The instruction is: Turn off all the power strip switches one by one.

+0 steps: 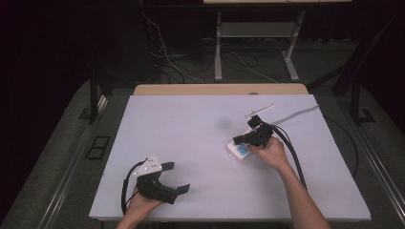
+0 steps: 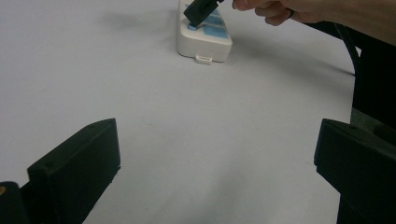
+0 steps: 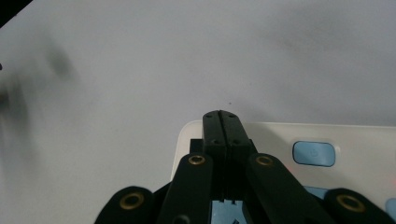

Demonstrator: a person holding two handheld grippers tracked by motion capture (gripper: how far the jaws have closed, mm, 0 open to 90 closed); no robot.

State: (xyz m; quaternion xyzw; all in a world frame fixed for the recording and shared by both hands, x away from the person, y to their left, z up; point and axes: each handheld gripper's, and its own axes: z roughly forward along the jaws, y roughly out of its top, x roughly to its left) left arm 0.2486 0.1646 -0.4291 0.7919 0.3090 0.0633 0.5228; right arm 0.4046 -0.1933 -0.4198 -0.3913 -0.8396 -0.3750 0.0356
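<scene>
Right gripper view showed my right gripper [image 3: 222,122] with its two black jaws pressed flat together, nothing between them, their tips poised over the near end of the white plastic power strip [image 3: 280,135]. Just beside those tips sat the strip's light blue rounded switch button [image 3: 314,153], and blue socket faces showed under the jaw arms. From the high view, my right hand [image 1: 273,151] was wrapped around that gripper at the right of the middle of the table, with the strip [image 1: 238,151] lying flat directly under the jaws and a white cord [image 1: 296,113] running off toward the far right corner. My left gripper [image 1: 175,177] rested near the front left edge, well apart from the strip, its jaws spread wide and holding nothing; I saw them in the left gripper view [image 2: 215,154] standing far apart over bare surface, with the strip [image 2: 204,39] beyond. Everything lay on the pale lavender-white tabletop [image 1: 191,133], with a strip of light wood [image 1: 191,89] along its far edge.
</scene>
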